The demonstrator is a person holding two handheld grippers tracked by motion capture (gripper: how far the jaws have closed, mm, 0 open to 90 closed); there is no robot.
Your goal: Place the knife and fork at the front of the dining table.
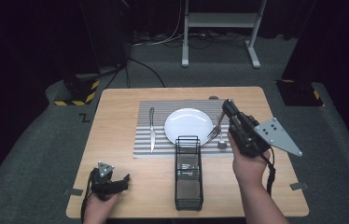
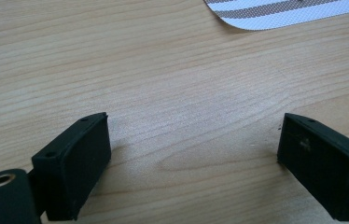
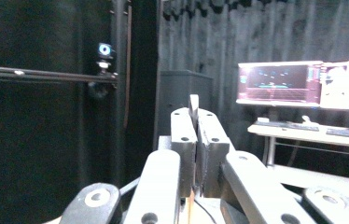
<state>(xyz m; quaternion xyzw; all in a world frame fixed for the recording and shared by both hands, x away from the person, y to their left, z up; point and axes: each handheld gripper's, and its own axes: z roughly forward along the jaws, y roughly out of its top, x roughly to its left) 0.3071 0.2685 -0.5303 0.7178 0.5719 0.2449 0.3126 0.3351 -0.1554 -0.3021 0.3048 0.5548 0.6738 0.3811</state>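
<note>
- High view: the right gripper (image 1: 228,109) is raised over the striped placemat (image 1: 161,108), jaws pinched on the handle of a fork (image 1: 216,130) that hangs tines-down just over the right rim of the white plate (image 1: 189,124). A knife (image 1: 152,130) lies on the placemat left of the plate, and a black wire caddy (image 1: 188,172) stands on the table (image 1: 116,158) in front of it. The fork looks bound for the spot right of the plate; swinging from such a thin grip, it could twist, clip the plate rim or drop onto it
- High view again: the left gripper (image 1: 116,183) rests low at the near left of the table, well apart from the setting
- Left gripper view: its jaws stand wide with nothing between them, bare wood below and a corner of the placemat (image 2: 284,11) at the top
- Right gripper view: jaws nearly together, a thin sliver of the fork handle (image 3: 193,108) poking up between them; the narrow hold is what lets it slip
</note>
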